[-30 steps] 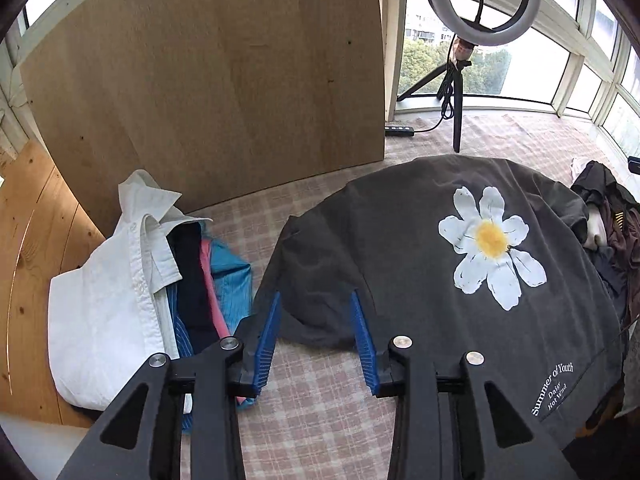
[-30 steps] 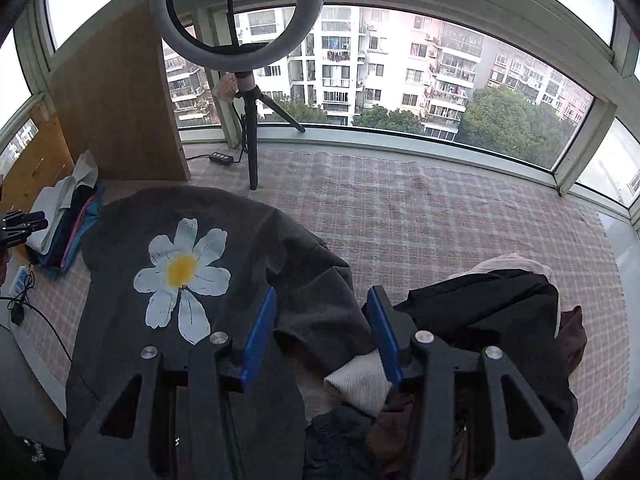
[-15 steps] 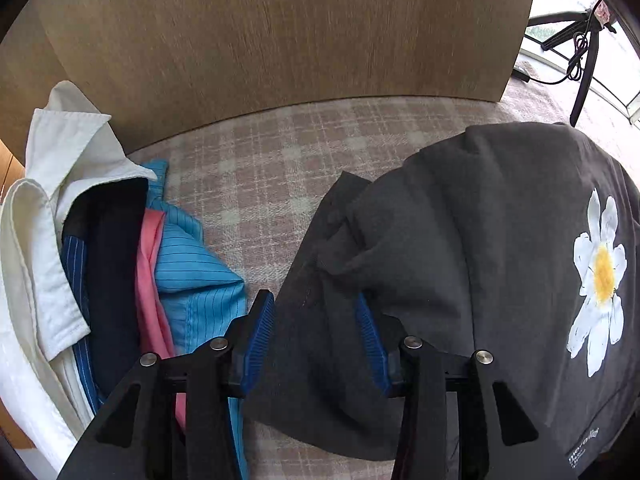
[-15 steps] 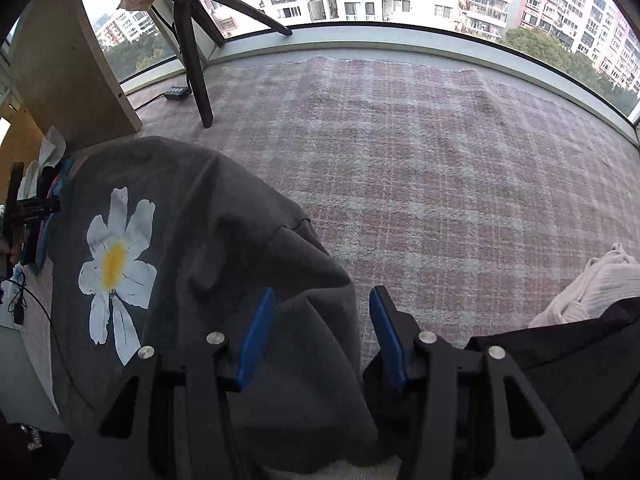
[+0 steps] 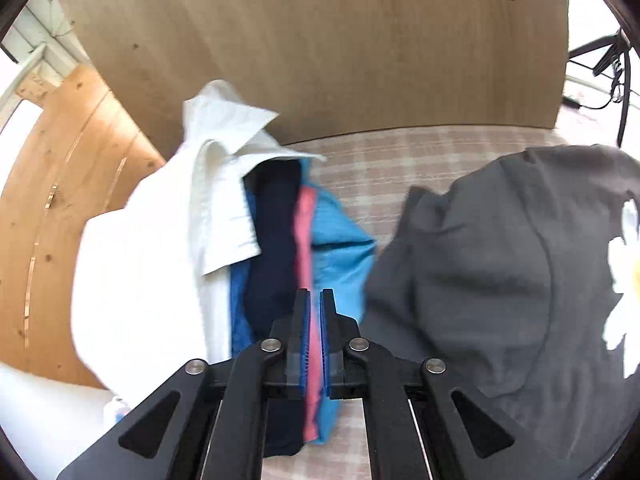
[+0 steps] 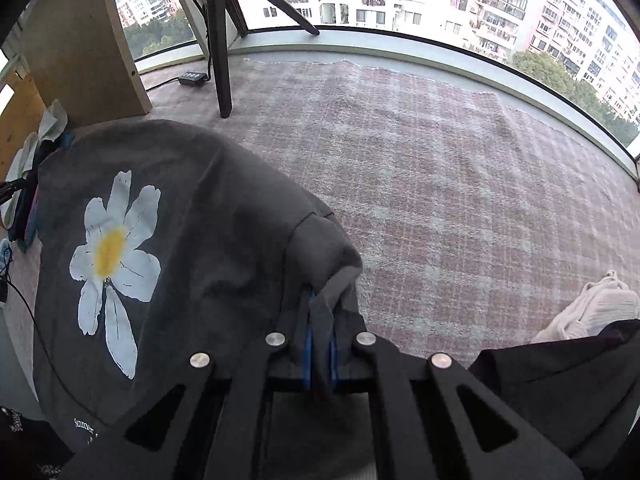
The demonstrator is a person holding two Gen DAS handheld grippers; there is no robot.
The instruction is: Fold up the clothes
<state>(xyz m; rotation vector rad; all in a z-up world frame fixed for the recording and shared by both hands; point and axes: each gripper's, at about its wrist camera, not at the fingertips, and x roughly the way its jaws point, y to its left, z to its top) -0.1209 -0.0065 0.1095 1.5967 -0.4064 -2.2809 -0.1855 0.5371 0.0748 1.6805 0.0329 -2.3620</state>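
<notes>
A dark grey T-shirt with a white daisy print lies spread on the plaid cloth. My right gripper is shut on a bunched fold of the T-shirt's right sleeve, and grey fabric shows between the blue pads. In the left wrist view the same T-shirt fills the right side. My left gripper is shut just left of the shirt's edge, above a stack of folded clothes. Only a pink strip of that stack shows through the narrow gap between its jaws.
The stack has a white collared shirt and a blue garment. A wooden board stands behind it. A tripod and a power strip are at the back. Dark clothes and a cream garment lie at the right.
Both grippers went from open to shut. The right one closed on the grey sleeve. The left one swung left, from over the shirt's left edge to over the folded stack.
</notes>
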